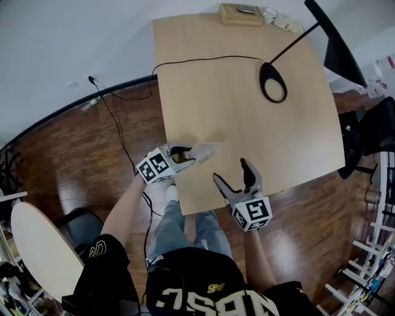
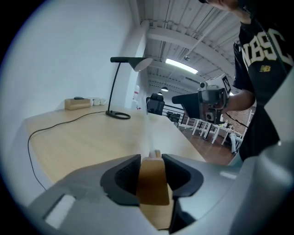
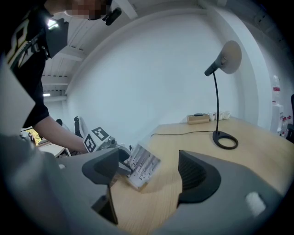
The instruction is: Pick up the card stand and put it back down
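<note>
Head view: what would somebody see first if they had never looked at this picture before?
Most likely the left tool, clamped on the tilted card stand near the front edge of the wooden table. Next comes the right tool just beside it, jaws wide apart and holding nothing. At the far side, a black desk lamp reaches out past the table's corner.

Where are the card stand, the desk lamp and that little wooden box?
card stand (image 1: 203,150): head view, on the pale card it holds.
desk lamp (image 1: 338,52): head view, on its black shade.
wooden box (image 1: 231,16): head view, on its top face.
</note>
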`<state>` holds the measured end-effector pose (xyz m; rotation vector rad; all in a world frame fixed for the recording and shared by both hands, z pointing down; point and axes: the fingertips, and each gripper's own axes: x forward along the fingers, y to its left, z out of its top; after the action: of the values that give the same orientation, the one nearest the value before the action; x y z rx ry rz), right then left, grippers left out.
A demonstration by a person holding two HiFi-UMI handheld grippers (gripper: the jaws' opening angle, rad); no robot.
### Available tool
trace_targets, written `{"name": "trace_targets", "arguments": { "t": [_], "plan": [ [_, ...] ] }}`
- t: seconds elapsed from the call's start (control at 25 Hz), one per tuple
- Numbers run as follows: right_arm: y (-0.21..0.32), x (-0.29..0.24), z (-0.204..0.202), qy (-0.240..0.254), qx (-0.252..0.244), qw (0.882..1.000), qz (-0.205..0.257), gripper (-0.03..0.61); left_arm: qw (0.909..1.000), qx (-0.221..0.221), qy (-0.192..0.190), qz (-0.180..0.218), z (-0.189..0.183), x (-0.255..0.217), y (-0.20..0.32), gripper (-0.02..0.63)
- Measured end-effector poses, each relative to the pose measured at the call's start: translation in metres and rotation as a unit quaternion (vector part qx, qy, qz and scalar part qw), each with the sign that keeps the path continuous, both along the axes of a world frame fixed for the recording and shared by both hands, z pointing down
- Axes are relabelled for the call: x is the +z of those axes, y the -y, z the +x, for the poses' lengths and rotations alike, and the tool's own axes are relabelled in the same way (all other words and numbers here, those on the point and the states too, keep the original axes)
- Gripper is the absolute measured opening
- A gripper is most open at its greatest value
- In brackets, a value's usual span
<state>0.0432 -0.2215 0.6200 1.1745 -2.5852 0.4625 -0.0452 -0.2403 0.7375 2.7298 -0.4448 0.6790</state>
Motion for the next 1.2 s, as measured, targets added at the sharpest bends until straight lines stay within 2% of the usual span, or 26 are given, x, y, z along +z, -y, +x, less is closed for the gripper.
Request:
{"name": "trace_targets", "arguments": {
  "t": [0.12, 0.24, 0.4, 0.52, 0.64, 0.72, 0.88, 0.96, 1.08, 1.2],
  "plan": [
    [0.004, -0.028, -0.007, 0.011, -0.004, 1.0, 0.028, 0.41, 0.9998, 0.012, -0.006, 0.012, 0.003, -0.032, -0.007, 0.147],
    [0.0, -0.061, -0.007, 0.026, 0.003, 0.998, 0.052, 0.41, 0.9992, 0.004, -0.032, 0.023, 0.003, -0.071, -0.018, 0.147],
    [-0.009, -0.108, 0.0, 0.056, 0.015, 0.995, 0.084, 0.41, 0.9929, -0.043, -0.096, 0.056, -0.004, -0.145, -0.025, 0.147],
    [-0.008, -0.148, 0.004, 0.079, 0.021, 0.99, 0.118, 0.41, 0.9803, -0.091, -0.151, 0.089, -0.017, -0.212, -0.022, 0.147],
    [-0.002, -0.188, 0.004, 0.1, 0.023, 0.983, 0.153, 0.41, 0.9596, -0.157, -0.186, 0.141, -0.038, -0.279, -0.015, 0.147],
    [0.003, -0.211, 0.001, 0.106, 0.024, 0.979, 0.174, 0.41, 0.9409, -0.208, -0.189, 0.189, -0.054, -0.321, -0.012, 0.147],
    [0.013, -0.242, -0.007, 0.1, 0.036, 0.972, 0.208, 0.402, 0.8919, -0.306, -0.163, 0.291, -0.081, -0.382, -0.016, 0.147],
    [0.022, -0.252, -0.009, 0.096, 0.057, 0.97, 0.217, 0.402, 0.8676, -0.348, -0.142, 0.326, -0.092, -0.399, -0.018, 0.147],
    [0.032, -0.261, -0.007, 0.094, 0.097, 0.967, 0.215, 0.402, 0.8417, -0.398, -0.123, 0.344, -0.103, -0.407, -0.022, 0.147],
    [0.038, -0.257, -0.004, 0.074, 0.134, 0.966, 0.207, 0.402, 0.8242, -0.437, -0.109, 0.343, -0.11, -0.399, -0.026, 0.147]
  ]
}}
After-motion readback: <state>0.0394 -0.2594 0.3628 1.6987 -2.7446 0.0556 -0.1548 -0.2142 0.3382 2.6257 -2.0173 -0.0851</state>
